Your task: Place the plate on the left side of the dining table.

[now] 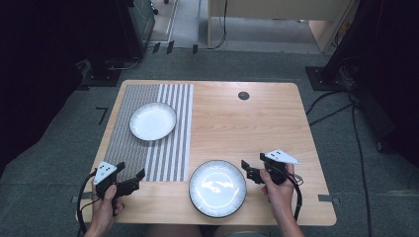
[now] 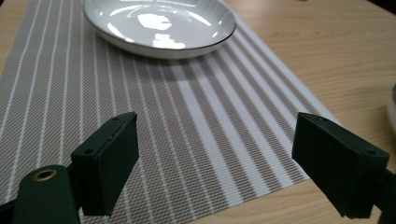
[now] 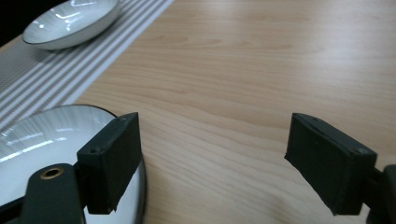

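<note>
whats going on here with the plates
A person sits at a wooden table with a tool in each hand. The left tool hangs open over the near end of a striped mat, which carries one plate. The right tool is open beside a second plate on the bare wood near the front edge. Neither tool holds anything.

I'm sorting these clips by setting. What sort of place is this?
Probably a lab or workshop staged as a dining spot: a wooden table with a striped placemat and two plates, on grey carpet amid loose cables.
</note>
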A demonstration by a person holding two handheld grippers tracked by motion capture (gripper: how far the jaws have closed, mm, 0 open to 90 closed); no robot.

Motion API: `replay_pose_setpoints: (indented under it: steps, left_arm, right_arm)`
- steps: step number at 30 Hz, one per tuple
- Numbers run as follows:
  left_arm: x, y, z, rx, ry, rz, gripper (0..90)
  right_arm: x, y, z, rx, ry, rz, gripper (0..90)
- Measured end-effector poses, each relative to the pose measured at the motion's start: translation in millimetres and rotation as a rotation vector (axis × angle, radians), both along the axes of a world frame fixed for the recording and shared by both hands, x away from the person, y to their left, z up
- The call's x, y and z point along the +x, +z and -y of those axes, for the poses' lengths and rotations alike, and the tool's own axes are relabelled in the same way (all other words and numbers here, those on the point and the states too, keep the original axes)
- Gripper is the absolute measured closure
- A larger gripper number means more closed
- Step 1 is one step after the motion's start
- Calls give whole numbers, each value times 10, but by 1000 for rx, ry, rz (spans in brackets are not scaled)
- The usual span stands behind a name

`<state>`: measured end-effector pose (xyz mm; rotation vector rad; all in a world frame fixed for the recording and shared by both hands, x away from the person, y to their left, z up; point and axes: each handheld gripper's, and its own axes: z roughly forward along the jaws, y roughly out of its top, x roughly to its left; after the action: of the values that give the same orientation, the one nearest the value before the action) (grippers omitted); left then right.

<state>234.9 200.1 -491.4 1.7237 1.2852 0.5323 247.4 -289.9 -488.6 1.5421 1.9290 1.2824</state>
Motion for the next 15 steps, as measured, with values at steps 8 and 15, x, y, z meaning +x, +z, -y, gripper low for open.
replay_pose_setpoints:
  steps: [8,15]
  left_arm:
    - [0,-117,-247,25,76,-25,146]
    - [-3,-158,-416,41,134,-29,146]
  right_arm:
    - [-132,-152,372,-25,-80,-13,178]
    - [-201,-253,745,-68,-169,-29,176]
